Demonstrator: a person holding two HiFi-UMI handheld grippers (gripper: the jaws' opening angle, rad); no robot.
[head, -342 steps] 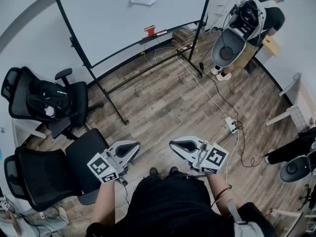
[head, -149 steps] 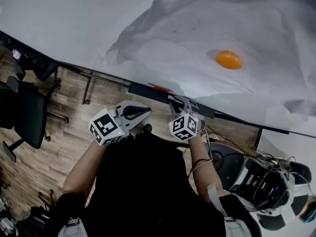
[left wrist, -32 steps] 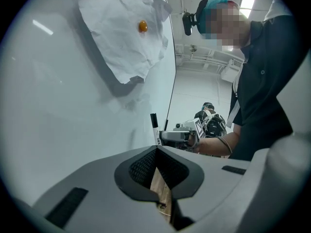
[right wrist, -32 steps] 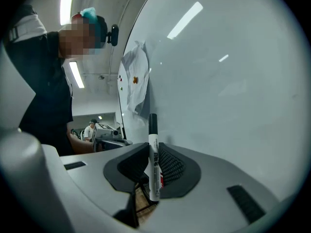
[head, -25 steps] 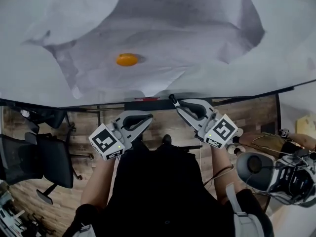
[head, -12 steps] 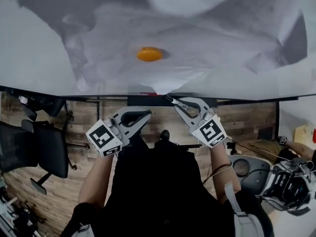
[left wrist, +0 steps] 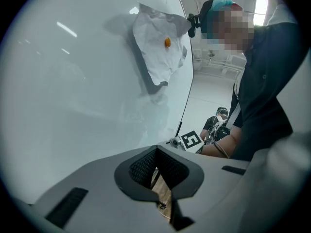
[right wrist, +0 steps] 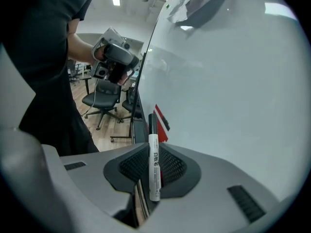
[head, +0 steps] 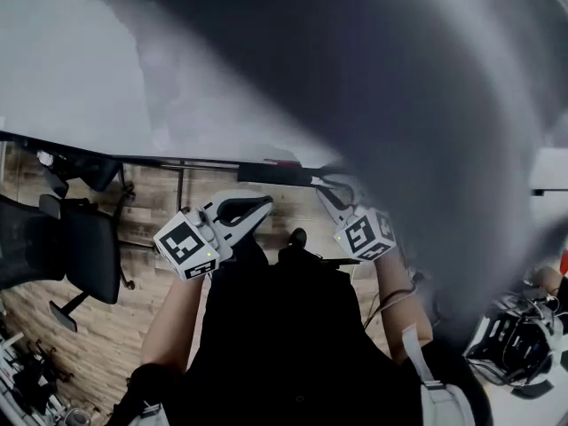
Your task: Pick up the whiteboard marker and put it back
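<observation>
White plastic barrel: the white plastic whiteboard marker with a black cap (right wrist: 154, 152) runs lengthwise between the jaws of my right gripper (right wrist: 153, 173), with the cap end pointing away from me.
Right jaws: they are pressed onto the barrel from both sides. The ribbed pads sit at about its middle, and the tail end pokes out behind them.
Left jaws: my left gripper (left wrist: 156, 154) has its tips together and holds nothing. Only wood floor shows through the gap behind them.
Place: the marker is just beside the glossy white whiteboard (right wrist: 233, 81), over the black tray ledge (right wrist: 138, 130) and near the flat red block (right wrist: 163, 123) lying there. I cannot tell whether the cap touches the ledge.
Weight: I judge it light, so a modest squeeze should be enough.
Stiffness: it looks rigid and not fragile, so the pads should not dent it.
Surface: the barrel is smooth and round, so I expect it could roll or pivot between the pads if I tilt it quickly.
Hold: I think mid-barrel, where I have it, is best because it balances there. I would avoid gripping the cap, which might pull off.
Head view: it is mostly smeared, and the marker cannot be made out there.
</observation>
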